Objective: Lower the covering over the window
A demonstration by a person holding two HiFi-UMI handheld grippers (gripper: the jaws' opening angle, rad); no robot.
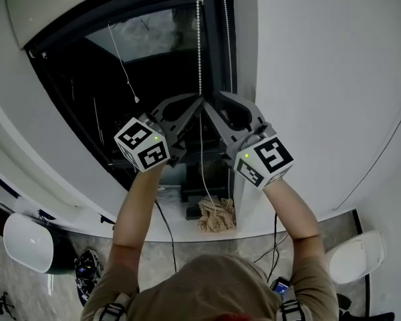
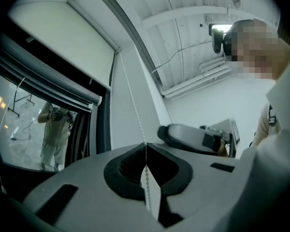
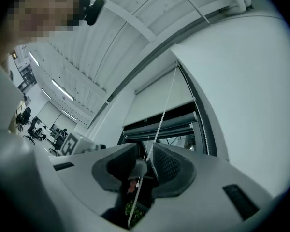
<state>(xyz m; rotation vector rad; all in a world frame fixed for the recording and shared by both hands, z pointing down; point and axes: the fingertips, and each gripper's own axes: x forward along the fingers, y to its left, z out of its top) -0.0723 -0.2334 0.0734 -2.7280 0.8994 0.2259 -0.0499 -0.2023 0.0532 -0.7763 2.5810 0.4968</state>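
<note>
No legible text, brand, number or sign. The left marker cube (image 1: 142,144) and right marker cube (image 1: 264,160) bear only black-and-white square patterns.

White bead chain (image 1: 199,45), cream blind (image 2: 63,47), black frame (image 1: 107,9).

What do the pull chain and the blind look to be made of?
Pull chain: a string of small white beads with a dull finish, likely plastic. Blind: a flat, pale, matte sheet, probably coated fabric; no weave can be made out.
</note>
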